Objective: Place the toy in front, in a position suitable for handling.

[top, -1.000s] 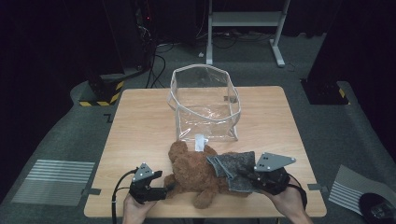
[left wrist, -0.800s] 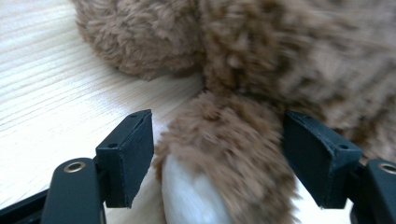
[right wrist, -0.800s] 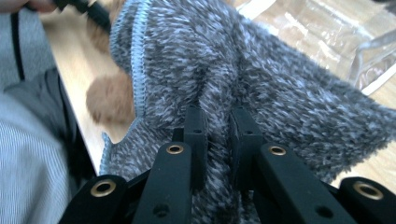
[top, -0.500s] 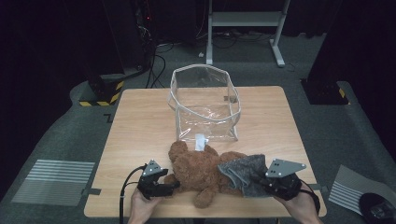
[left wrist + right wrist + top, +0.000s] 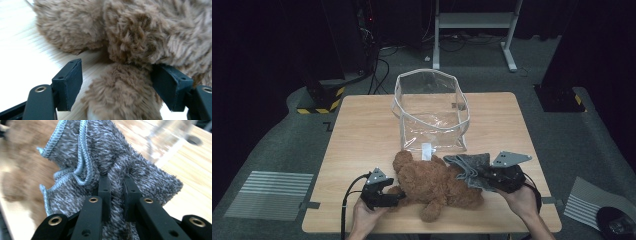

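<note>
A brown plush teddy bear [image 5: 434,182] lies on the wooden table [image 5: 362,135] near its front edge. My left gripper [image 5: 398,198] is at the bear's left side and is open. One furry limb [image 5: 122,97] sits between its pads [image 5: 71,82]; the right-hand pad touches the fur and the left-hand one stands just beside it. A grey fuzzy cloth [image 5: 468,166] with a pale blue hem rests bunched against the bear's right side. My right gripper [image 5: 481,176] is shut on a fold of the cloth [image 5: 140,177], its fingertips [image 5: 103,186] buried in the pile.
A clear plastic bag [image 5: 432,112] with a white rim stands open in the middle of the table, just behind the bear. Bare wood lies to the left and right of it. Beyond the table are a dark floor, cables and a white stand base [image 5: 472,20].
My right gripper has carried the grey cloth a little away from the front edge, towards the bag. My left gripper has slid right, closer around the bear's limb. The bear has stayed put.
</note>
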{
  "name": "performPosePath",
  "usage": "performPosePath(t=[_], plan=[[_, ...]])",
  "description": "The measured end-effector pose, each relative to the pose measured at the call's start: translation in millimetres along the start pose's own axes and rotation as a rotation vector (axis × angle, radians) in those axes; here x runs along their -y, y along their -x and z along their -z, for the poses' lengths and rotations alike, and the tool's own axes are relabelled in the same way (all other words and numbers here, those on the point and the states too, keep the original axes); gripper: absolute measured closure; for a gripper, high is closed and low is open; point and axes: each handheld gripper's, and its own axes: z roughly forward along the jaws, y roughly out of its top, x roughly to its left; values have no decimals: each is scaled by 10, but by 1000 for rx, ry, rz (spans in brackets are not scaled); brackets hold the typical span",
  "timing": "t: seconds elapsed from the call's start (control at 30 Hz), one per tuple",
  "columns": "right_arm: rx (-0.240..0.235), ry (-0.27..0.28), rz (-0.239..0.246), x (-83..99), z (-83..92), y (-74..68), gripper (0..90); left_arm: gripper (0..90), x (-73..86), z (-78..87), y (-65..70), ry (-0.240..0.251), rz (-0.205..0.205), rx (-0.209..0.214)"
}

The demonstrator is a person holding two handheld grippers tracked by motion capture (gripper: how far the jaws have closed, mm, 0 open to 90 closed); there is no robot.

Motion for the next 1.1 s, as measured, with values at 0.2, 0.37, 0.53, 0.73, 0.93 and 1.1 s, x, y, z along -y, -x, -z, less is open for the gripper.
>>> performPosePath(t=[0.2, 0.37, 0.53, 0.73, 0.93, 1.1], plan=[[28, 31, -58, 62, 115, 142, 797, 278, -60, -90, 15, -10, -8, 2], [6, -25, -29, 45, -44, 59, 797, 298, -57, -79, 16, -12, -11, -1], [68, -81, -18, 75, -84, 95, 797, 305, -52, -66, 6, -3, -1, -2], [78, 5, -43, 182, 226, 101, 797, 310, -62, -120, 1, -4, 8, -4], [21, 96, 43, 14, 402, -243, 796, 332, -131, -160, 54, -17, -15, -12], [4, 20, 74, 46, 132, -259, 792, 330, -159, -197, 76, -9, -18, -1]])
